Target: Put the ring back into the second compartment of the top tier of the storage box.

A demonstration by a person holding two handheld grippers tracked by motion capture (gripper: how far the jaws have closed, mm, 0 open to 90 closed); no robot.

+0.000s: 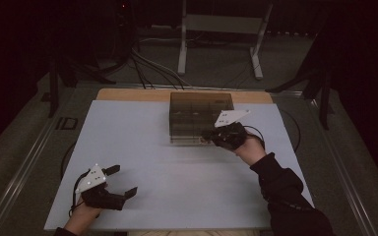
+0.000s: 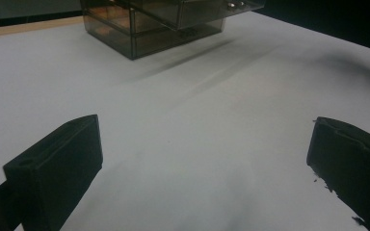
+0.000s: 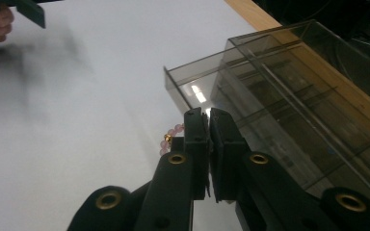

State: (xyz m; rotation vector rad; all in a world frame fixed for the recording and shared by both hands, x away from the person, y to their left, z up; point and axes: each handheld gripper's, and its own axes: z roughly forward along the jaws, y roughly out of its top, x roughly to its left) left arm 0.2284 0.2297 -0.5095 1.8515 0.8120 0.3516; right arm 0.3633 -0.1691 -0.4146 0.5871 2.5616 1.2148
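Bracelet [image 3: 170, 138] of pink beads was pinched in right tongs [image 3: 209, 126] beside the open drawer [image 3: 197, 91] of the acrylic organizer [image 1: 201, 117]; left tongs [image 1: 119, 181] gaped wide, idle. Next: lower it into the drawer.

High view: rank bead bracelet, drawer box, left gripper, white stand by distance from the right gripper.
1. Bead bracelet, at the right gripper's shut jaws.
2. Drawer box, just behind it.
3. Left gripper, near left of the table.
4. White stand, on the floor beyond.
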